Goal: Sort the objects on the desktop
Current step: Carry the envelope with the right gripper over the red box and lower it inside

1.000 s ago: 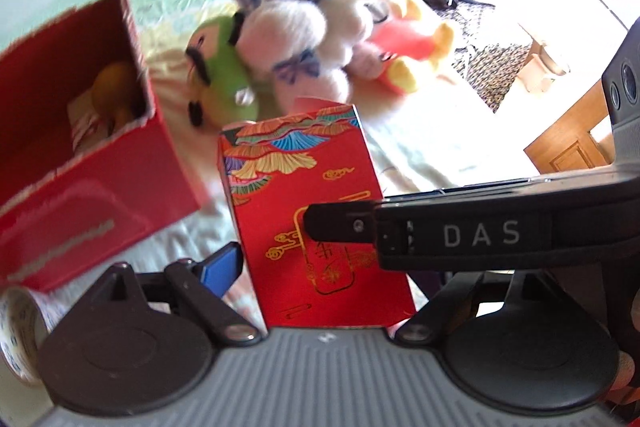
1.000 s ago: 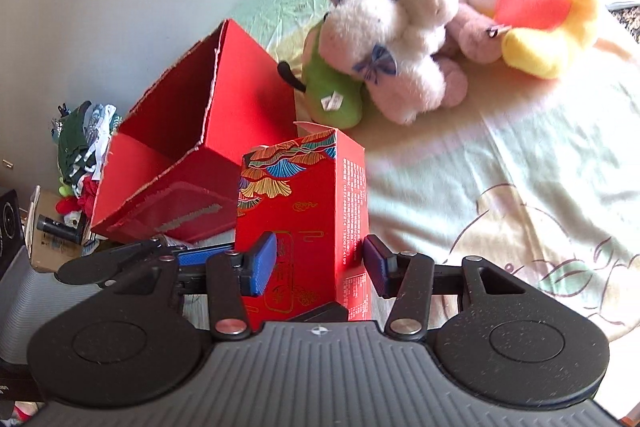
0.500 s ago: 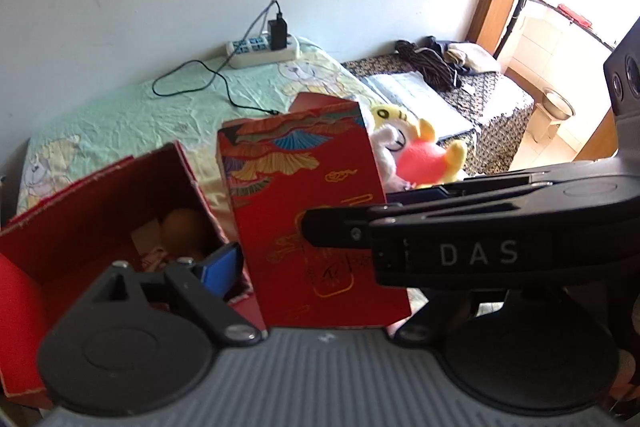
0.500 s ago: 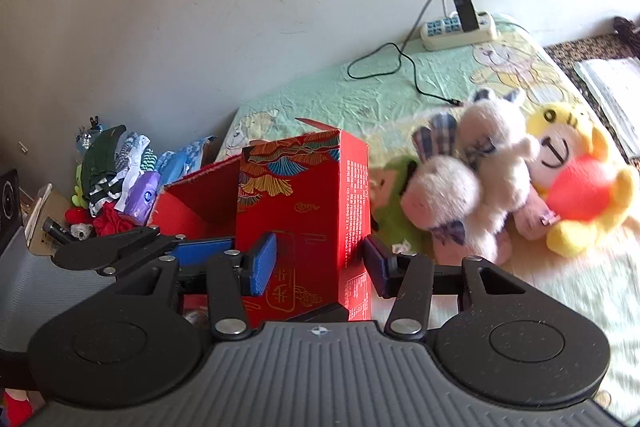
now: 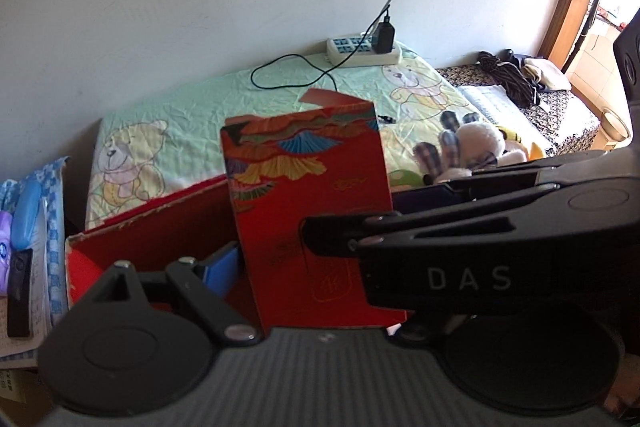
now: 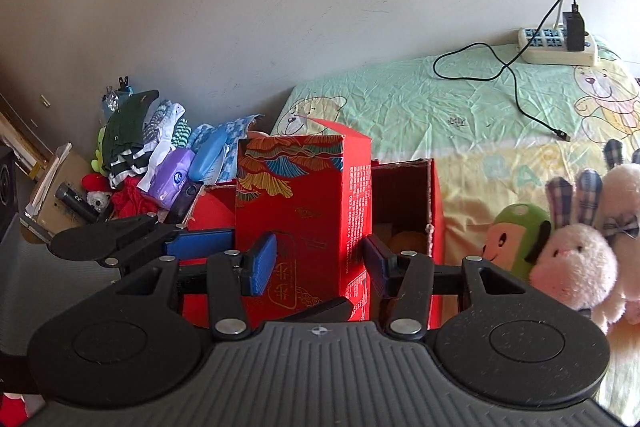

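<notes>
A tall red box with a fan and cloud pattern [image 5: 308,211] [image 6: 292,211] hangs upright, gripped from two sides. My left gripper [image 5: 312,267] is shut on it; one blue pad [image 5: 220,267] presses its left face, and the other finger is hidden behind the right gripper's black arm [image 5: 460,267]. My right gripper [image 6: 316,263] is shut on it too, with blue pads at both sides. The left gripper's pad [image 6: 200,245] also shows in the right wrist view. Just behind the box stands an open red carton [image 6: 436,207] [image 5: 160,227] holding something orange [image 6: 404,241].
Plush toys [image 6: 572,267] and a green doll [image 6: 516,239] lie to the right on the bear-print sheet [image 6: 440,107]. A power strip [image 6: 556,47] with a cable sits by the wall. Clothes and a purple tissue pack [image 6: 172,179] are piled at the left.
Both grippers have carried the tall red box up and to the left, so it now hangs in front of the open carton. The plush toys have slid to the right edge.
</notes>
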